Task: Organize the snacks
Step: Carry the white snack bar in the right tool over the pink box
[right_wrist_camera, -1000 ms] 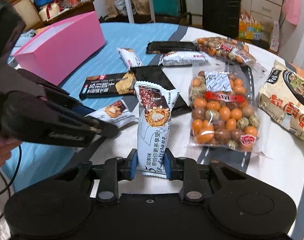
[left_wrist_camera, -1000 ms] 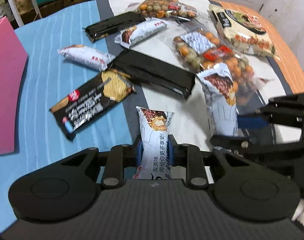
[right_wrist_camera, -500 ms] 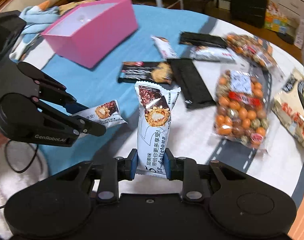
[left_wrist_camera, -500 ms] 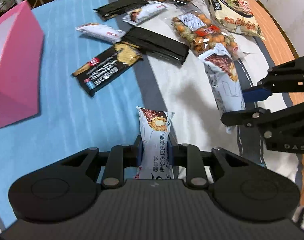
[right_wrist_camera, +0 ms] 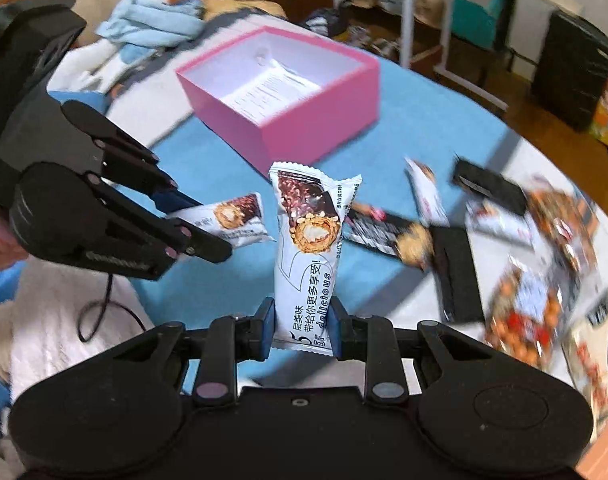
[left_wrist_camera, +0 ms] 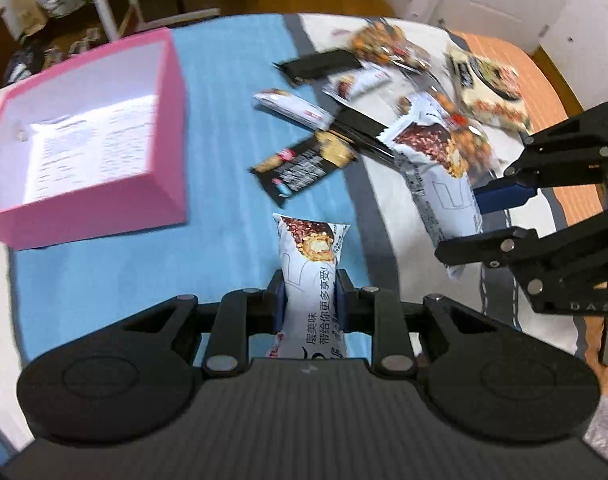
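Observation:
My left gripper (left_wrist_camera: 310, 300) is shut on a white chocolate-wafer snack pack (left_wrist_camera: 311, 256) that stands up between its fingers, above the blue cloth. My right gripper (right_wrist_camera: 299, 328) is shut on a like white snack pack (right_wrist_camera: 308, 240). In the left wrist view the right gripper (left_wrist_camera: 480, 220) shows at the right with its pack (left_wrist_camera: 440, 176). In the right wrist view the left gripper (right_wrist_camera: 191, 224) shows at the left with its pack (right_wrist_camera: 231, 220). An open pink box (left_wrist_camera: 83, 148) with a printed sheet inside lies ahead to the left; it also shows in the right wrist view (right_wrist_camera: 287, 92).
Loose snacks lie on the bed: a black biscuit pack (left_wrist_camera: 304, 164), a small white pack (left_wrist_camera: 293, 108), black flat packs (left_wrist_camera: 324, 65), bags of mixed nuts (right_wrist_camera: 520, 312) and a noodle pack (left_wrist_camera: 488, 88). A suitcase (right_wrist_camera: 572, 72) and clutter stand beyond the bed.
Both grippers, each still holding its pack, have swung left toward the pink box, which now lies fuller in both views. The snack pile has shifted to the right.

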The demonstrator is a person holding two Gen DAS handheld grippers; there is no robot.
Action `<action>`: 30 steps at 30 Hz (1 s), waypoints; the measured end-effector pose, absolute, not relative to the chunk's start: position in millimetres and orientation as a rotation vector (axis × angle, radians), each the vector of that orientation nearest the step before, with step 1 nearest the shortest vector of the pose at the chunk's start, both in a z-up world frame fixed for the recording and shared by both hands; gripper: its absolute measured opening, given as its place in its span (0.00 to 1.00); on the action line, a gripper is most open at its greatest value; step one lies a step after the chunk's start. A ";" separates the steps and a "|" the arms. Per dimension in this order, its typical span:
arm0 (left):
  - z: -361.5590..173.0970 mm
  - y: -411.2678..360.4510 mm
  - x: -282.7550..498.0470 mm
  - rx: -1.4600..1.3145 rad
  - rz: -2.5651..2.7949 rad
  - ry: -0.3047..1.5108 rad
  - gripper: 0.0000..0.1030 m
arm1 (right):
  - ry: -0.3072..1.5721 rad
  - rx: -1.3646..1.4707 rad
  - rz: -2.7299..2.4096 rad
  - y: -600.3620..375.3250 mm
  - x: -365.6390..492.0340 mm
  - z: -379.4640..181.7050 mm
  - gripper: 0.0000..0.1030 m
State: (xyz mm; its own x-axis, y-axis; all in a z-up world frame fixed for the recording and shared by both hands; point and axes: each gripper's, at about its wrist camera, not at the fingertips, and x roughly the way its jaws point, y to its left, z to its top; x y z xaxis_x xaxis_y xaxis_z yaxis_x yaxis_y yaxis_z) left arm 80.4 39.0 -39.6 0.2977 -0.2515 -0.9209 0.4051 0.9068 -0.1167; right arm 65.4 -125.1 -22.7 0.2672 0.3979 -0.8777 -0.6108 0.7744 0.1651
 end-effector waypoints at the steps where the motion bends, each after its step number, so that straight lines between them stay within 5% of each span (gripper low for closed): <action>1: -33.7 44.5 82.1 0.144 -0.427 1.187 0.22 | 1.100 -0.219 0.701 -119.7 69.0 -18.6 0.30; 16: 5.8 126.4 175.6 0.028 -0.183 0.994 0.22 | 1.004 -0.258 0.744 -37.1 192.1 -9.4 0.30; 30: -73.7 186.2 283.8 -0.219 -0.024 0.991 0.23 | 1.100 -0.249 0.731 31.9 303.2 -69.1 0.30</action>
